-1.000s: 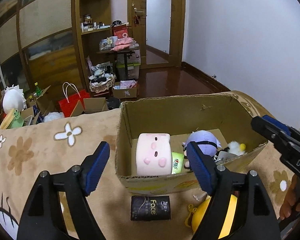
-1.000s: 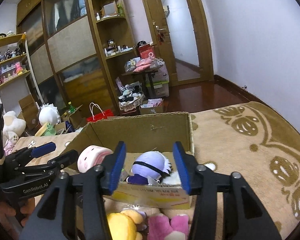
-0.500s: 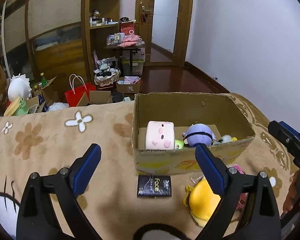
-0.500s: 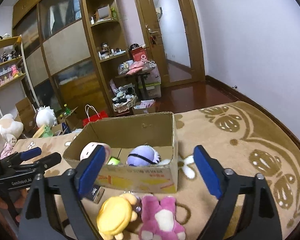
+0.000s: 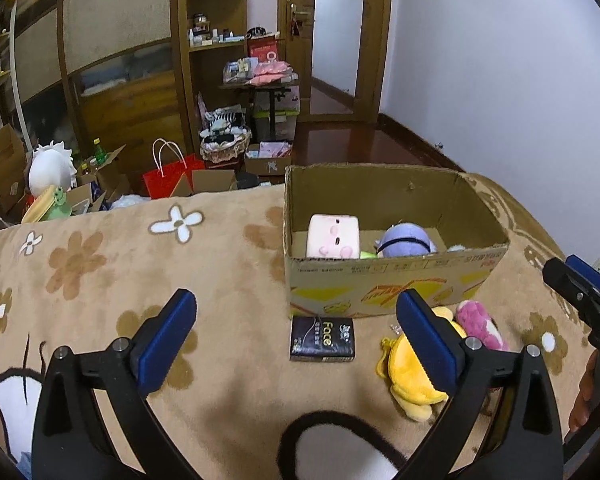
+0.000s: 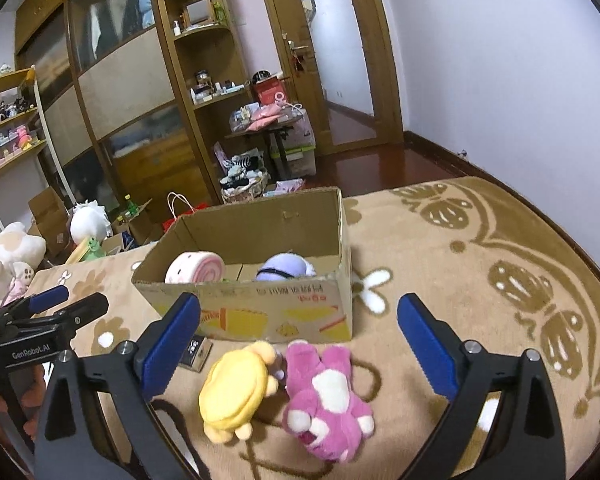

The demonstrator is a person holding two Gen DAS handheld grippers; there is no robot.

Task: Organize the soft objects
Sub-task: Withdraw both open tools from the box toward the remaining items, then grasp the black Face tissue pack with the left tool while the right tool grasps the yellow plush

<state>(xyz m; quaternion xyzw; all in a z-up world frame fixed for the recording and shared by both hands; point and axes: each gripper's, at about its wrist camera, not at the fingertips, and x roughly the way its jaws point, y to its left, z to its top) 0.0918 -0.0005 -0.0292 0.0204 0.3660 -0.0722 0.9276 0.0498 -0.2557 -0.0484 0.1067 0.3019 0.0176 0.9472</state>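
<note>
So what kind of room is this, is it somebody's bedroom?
Probably a bedroom or playroom in a home. A cardboard box of soft toys sits on a tan flower-patterned plush blanket, with a tall wooden shelf cabinet and a wooden door behind.

Both grippers: black angular arms, blue ribbed pads [image 5: 422, 334], silver screws. "GenRobot.AI" printed white on left gripper [image 6: 68, 304] body.
</note>
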